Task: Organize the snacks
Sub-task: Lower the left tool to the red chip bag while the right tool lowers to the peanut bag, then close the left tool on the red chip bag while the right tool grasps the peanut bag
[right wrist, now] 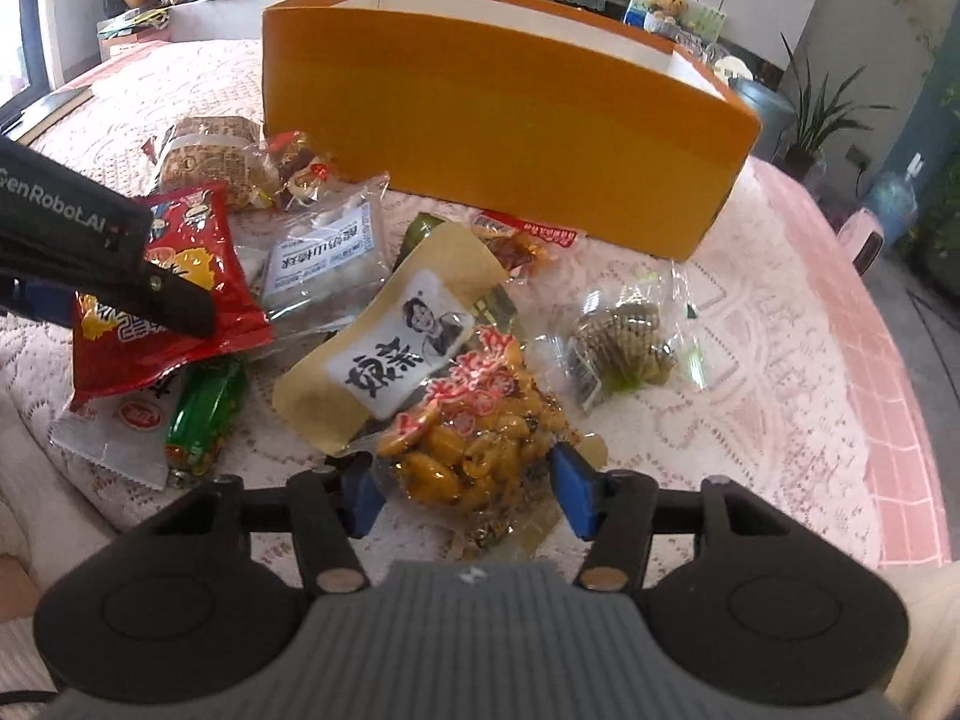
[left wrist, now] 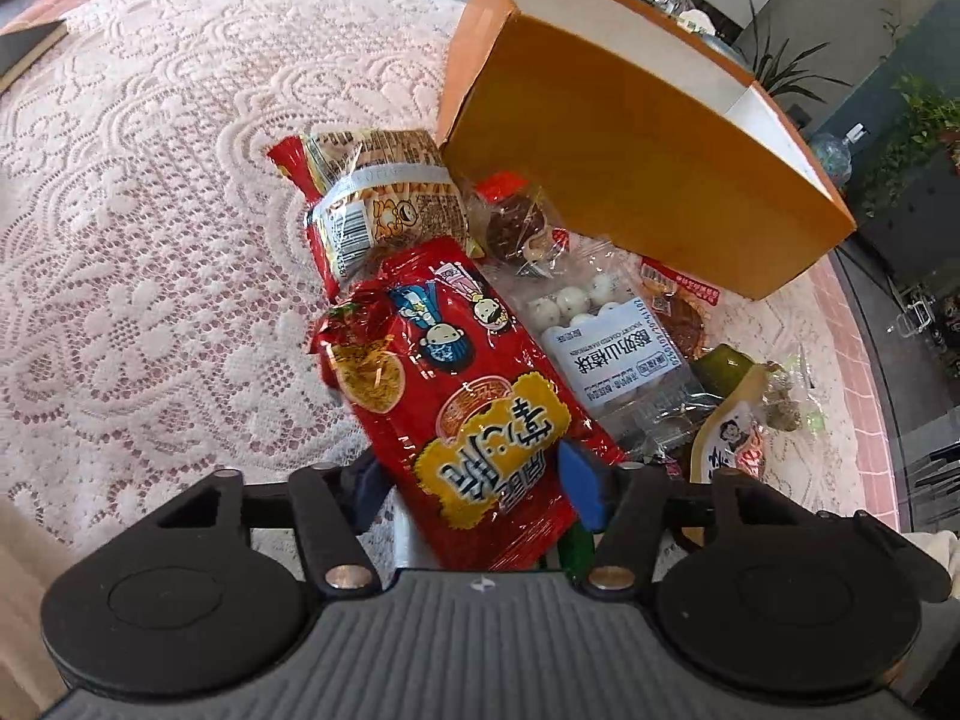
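An open orange box (left wrist: 630,180) (right wrist: 498,138) stands at the back of the lace-covered table, with loose snack packets heaped in front of it. My left gripper (left wrist: 474,492) is shut on a red foil packet (left wrist: 462,384) whose near end sits between the blue pads (left wrist: 579,489). In the right wrist view that red packet (right wrist: 186,276) lies at the left under the left gripper's black finger (right wrist: 174,300). My right gripper (right wrist: 468,495) is shut on a clear bag of yellow snacks (right wrist: 474,444), with a blue pad (right wrist: 363,495) against each side.
Around the two held packets lie a brown biscuit packet (left wrist: 384,192), a clear pack of white balls (left wrist: 600,330), a kraft pouch with a white label (right wrist: 408,330), a green packet (right wrist: 204,420) and a clear bag of brownish pieces (right wrist: 624,342). The table edge (right wrist: 900,420) runs along the right.
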Tool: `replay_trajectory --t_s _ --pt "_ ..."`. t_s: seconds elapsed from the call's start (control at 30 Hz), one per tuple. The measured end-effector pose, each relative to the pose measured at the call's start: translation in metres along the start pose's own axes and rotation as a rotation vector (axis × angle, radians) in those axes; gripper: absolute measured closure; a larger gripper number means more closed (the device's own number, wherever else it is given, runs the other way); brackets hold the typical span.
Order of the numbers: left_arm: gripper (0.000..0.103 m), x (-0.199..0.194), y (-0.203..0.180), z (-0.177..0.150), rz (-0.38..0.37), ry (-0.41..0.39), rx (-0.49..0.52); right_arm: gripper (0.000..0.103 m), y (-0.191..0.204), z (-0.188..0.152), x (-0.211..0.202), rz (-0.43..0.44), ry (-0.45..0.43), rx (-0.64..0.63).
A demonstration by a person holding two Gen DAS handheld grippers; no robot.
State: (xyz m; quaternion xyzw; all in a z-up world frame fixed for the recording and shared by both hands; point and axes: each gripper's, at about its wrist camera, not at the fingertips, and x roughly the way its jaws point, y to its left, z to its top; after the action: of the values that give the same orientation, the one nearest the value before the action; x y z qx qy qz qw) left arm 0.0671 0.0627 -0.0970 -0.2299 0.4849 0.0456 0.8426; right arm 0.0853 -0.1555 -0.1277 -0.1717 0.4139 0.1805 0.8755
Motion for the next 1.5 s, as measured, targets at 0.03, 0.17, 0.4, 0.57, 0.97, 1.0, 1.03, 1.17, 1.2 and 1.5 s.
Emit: replay_trajectory --t_s 0.03,0.17,0.4,0.57,0.97,1.0,1.03,1.17,1.2,1.5 --pt "0.044 -0.004 0.0 -0.002 0.0 -0.008 0.007 0.055 0.0 0.0 -0.002 -0.003 -0.008 0.001" --pt "0.051 -0.018 -0.007 -0.011 0.014 -0.063 0.075 0.069 -0.005 -0.002 -0.013 -0.016 -0.058 0.028" --pt "0.067 -0.039 -0.015 -0.021 -0.021 -0.156 0.173 0.073 -0.029 0.002 -0.036 0.041 -0.1 0.182" --pt "0.072 -0.046 -0.017 -0.018 -0.072 -0.184 0.169 0.073 -0.05 0.009 -0.046 0.152 -0.107 0.339" --pt "0.07 -0.034 -0.016 -0.001 -0.144 -0.162 0.051 0.078 -0.063 0.009 -0.029 0.148 -0.111 0.372" --pt "0.069 -0.033 -0.017 0.001 -0.141 -0.161 0.049 0.077 -0.064 0.01 -0.028 0.149 -0.11 0.371" --pt "0.066 -0.032 -0.019 0.003 -0.142 -0.161 0.046 0.075 -0.064 0.01 -0.027 0.148 -0.11 0.372" --pt "0.054 -0.027 -0.023 0.011 -0.146 -0.155 0.025 0.074 -0.066 0.014 -0.027 0.135 -0.127 0.363" --pt "0.053 -0.025 -0.023 0.013 -0.144 -0.151 0.016 0.072 -0.066 0.015 -0.027 0.133 -0.13 0.357" --pt "0.049 -0.008 -0.017 0.022 -0.077 -0.107 -0.024 0.067 -0.066 0.025 -0.024 0.101 -0.161 0.295"
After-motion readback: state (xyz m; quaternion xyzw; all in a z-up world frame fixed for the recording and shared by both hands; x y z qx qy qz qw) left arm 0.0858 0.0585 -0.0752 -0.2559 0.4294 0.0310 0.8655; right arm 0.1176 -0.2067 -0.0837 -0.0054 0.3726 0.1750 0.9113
